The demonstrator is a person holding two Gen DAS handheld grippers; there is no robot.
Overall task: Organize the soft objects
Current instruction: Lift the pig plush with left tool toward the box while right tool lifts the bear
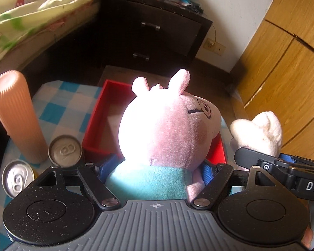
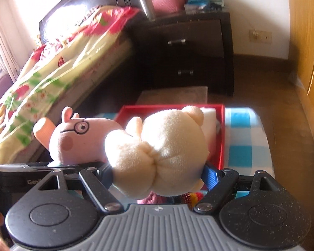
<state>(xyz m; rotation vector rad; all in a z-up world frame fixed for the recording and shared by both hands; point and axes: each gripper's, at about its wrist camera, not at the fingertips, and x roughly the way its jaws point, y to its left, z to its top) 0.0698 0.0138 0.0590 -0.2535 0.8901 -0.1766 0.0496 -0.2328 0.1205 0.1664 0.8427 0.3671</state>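
Observation:
A pink pig plush (image 1: 161,129) with a teal shirt is held up in my left gripper (image 1: 157,170), whose blue pads press on its body. The same pig (image 2: 77,140) shows at the left of the right wrist view. My right gripper (image 2: 157,172) is shut on a cream plush toy (image 2: 157,148), which fills the middle of that view; the cream toy (image 1: 259,131) also appears at the right of the left wrist view. Below and beyond both toys lies a red tray (image 1: 98,113) on a blue-and-white checked cloth (image 1: 58,104). A white soft block (image 2: 209,115) rests in the red tray (image 2: 220,138).
Left of the tray stand a ribbed peach cylinder (image 1: 16,117) and two drink cans (image 1: 64,148). A dark nightstand (image 1: 152,33) with drawers is behind, a bed with a floral cover (image 2: 52,71) to the left, a wooden wardrobe (image 1: 286,62) to the right.

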